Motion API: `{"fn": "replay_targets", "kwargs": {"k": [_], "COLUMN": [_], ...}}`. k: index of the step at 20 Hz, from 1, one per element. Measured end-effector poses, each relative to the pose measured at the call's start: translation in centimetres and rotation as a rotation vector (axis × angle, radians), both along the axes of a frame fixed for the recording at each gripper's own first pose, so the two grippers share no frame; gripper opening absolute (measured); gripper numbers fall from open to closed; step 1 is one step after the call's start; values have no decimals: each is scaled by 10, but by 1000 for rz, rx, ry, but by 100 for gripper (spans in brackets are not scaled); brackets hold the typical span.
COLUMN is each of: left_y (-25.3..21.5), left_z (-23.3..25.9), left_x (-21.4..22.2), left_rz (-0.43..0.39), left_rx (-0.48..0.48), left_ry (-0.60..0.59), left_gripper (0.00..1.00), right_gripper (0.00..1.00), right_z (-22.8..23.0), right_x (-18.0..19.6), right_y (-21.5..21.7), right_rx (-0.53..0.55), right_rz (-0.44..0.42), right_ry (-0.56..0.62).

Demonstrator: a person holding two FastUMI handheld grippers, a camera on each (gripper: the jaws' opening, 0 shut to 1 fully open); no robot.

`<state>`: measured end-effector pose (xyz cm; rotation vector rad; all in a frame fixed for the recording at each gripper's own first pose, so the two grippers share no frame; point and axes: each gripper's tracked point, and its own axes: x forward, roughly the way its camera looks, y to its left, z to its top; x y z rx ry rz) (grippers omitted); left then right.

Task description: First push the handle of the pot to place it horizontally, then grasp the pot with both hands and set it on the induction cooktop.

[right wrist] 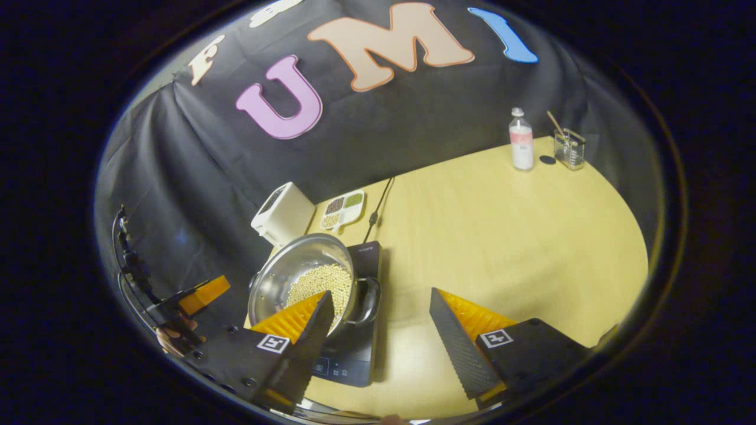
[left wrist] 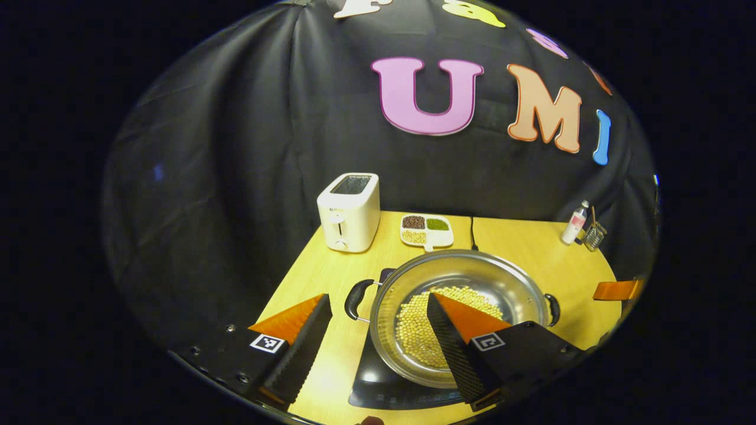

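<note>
While the pot [left wrist: 460,313] of beans sits on the cooktop [right wrist: 351,319] at the table's [right wrist: 502,236] near left, both tools hang released: the left tool [left wrist: 378,336] spans its left handle [left wrist: 357,298], the right tool [right wrist: 378,336] is near its right handle [right wrist: 369,301]. Toaster [left wrist: 348,211] and tray [left wrist: 426,230] stand beyond.

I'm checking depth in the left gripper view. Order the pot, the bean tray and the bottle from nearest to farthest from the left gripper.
1. Pot: right at the left gripper, on the cooktop.
2. Bean tray: behind the pot, mid-table.
3. Bottle: far right corner.
</note>
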<state>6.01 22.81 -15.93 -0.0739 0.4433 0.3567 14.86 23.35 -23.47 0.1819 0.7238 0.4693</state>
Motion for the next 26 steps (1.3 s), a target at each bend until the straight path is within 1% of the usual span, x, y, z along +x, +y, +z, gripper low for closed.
{"fn": "replay_targets", "kwargs": {"k": [2,3,4,5,7,9,12,14,17,21,26], "left_y": [-29,-48,-66,-83,-117,-139,-175,-198,-240,-293,-334], "left_z": [21,33,44,55,82,106,137,151,163,174,182], "left_x": [-14,-19,-26,-31,-36,-41,-41,-37,-32,-20,-10], "left_rz": [38,50,61,68,72,81,85,81,35,-43,-138], "left_rx": [10,8,4,4,10,39,77,112,152,128,197], "left_ry": [-47,-74,-99,-125,-194,-249,-322,-350,-381,-408,-404], "left_gripper": [99,99,99,98,98,98,98,98,98,98,98], "right_gripper": [100,92,100,92,92,92,92,92,91,92,92], "right_z": [23,35,48,62,90,115,150,173,207,246,261], "right_x": [-4,-6,-6,-5,-1,1,5,8,10,12,13], "right_y": [-20,-29,-39,-50,-72,-93,-121,-139,-168,-216,-268], "right_rx": [-1,0,1,1,6,19,44,58,67,56,63], "right_rz": [34,54,75,92,120,136,141,130,94,18,-73], "right_ry": [-56,-85,-119,-158,-243,-306,-390,-445,-524,-604,-597]}}
